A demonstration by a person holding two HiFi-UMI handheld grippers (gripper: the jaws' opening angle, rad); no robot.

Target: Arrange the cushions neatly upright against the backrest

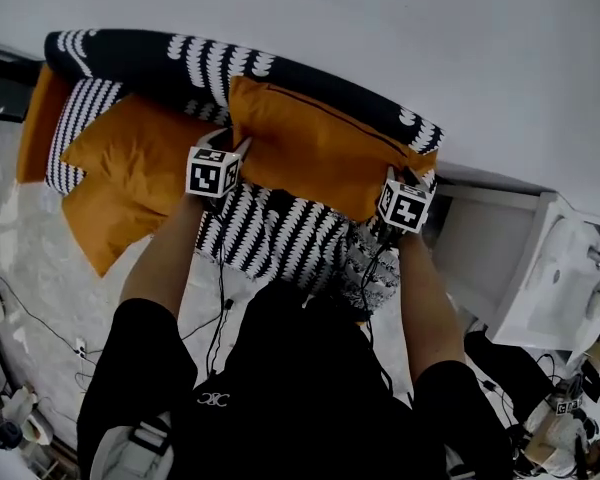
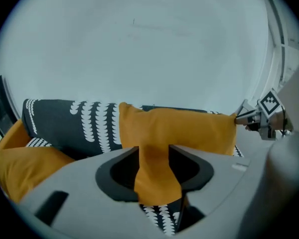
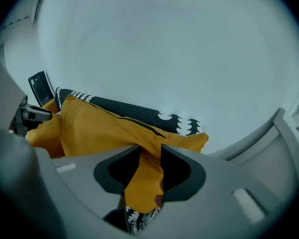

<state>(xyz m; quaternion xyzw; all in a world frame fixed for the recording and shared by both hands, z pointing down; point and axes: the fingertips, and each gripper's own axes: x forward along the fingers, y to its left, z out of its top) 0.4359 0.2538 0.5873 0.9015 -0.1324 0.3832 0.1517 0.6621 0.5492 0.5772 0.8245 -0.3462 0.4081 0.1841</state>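
An orange cushion stands upright against the black-and-white patterned backrest of a small sofa. My left gripper is at its lower left corner and my right gripper at its lower right corner. In the left gripper view a fold of the cushion lies loosely between the parted jaws of the left gripper. The right gripper likewise has cushion fabric between its parted jaws. A second orange cushion leans tilted on the left of the seat.
Another orange cushion hangs over the sofa's far left end. A grey floral piece lies at the seat's right front. A white cabinet with a basin stands to the right. Cables run over the floor at left.
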